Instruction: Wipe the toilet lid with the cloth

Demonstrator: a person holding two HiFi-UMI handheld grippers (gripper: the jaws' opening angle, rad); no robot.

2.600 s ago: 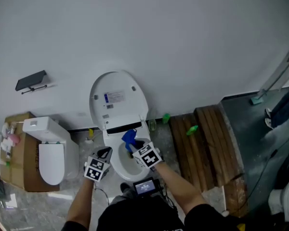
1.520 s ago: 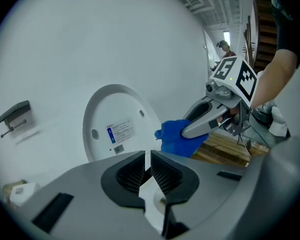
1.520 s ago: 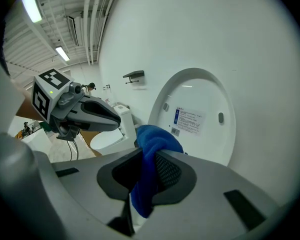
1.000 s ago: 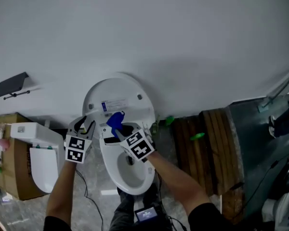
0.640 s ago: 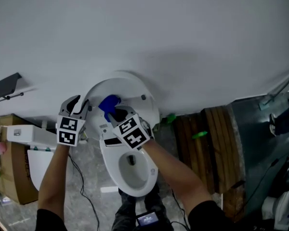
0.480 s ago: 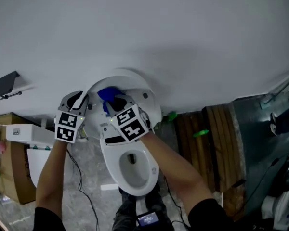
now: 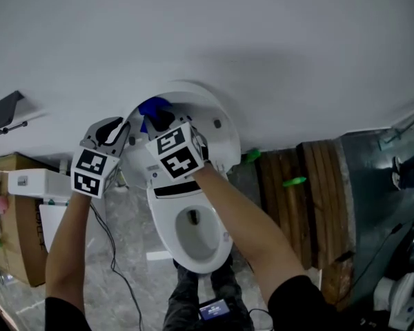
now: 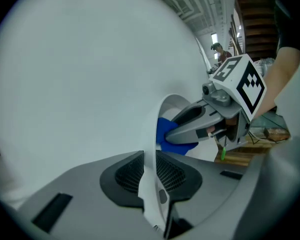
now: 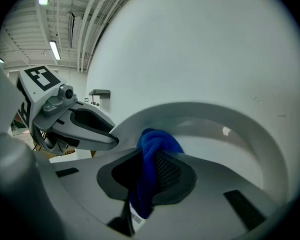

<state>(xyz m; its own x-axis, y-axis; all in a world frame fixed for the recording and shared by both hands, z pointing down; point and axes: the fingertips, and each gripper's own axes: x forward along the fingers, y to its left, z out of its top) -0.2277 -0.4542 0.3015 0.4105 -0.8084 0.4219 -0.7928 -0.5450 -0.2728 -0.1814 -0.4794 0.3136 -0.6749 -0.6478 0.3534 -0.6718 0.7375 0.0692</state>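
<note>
The white toilet lid [image 7: 205,119] stands raised against the wall above the open bowl [image 7: 193,236]. My left gripper [image 7: 121,131] is at the lid's left edge. Its jaws have just been closing, and the thin lid rim [image 8: 151,134] is clamped between the pads of the left gripper [image 8: 151,173]. My right gripper [image 7: 159,120] is shut on the bunched blue cloth [image 7: 152,106] and holds it against the lid's inner face near the top. In the right gripper view the cloth [image 9: 157,144] fills the jaws of the right gripper [image 9: 147,178].
A second white toilet [image 7: 52,188] and a cardboard box [image 7: 10,226] stand at the left. Wooden planks [image 7: 317,205] with a green bottle [image 7: 293,182] lie at the right. A black holder [image 7: 3,107] hangs on the wall. A cable [image 7: 117,254] runs over the floor.
Both grippers have moved up the raised lid. The blue cloth went from near the hinge to the lid's top. The left gripper came to the lid's left edge and closed on it.
</note>
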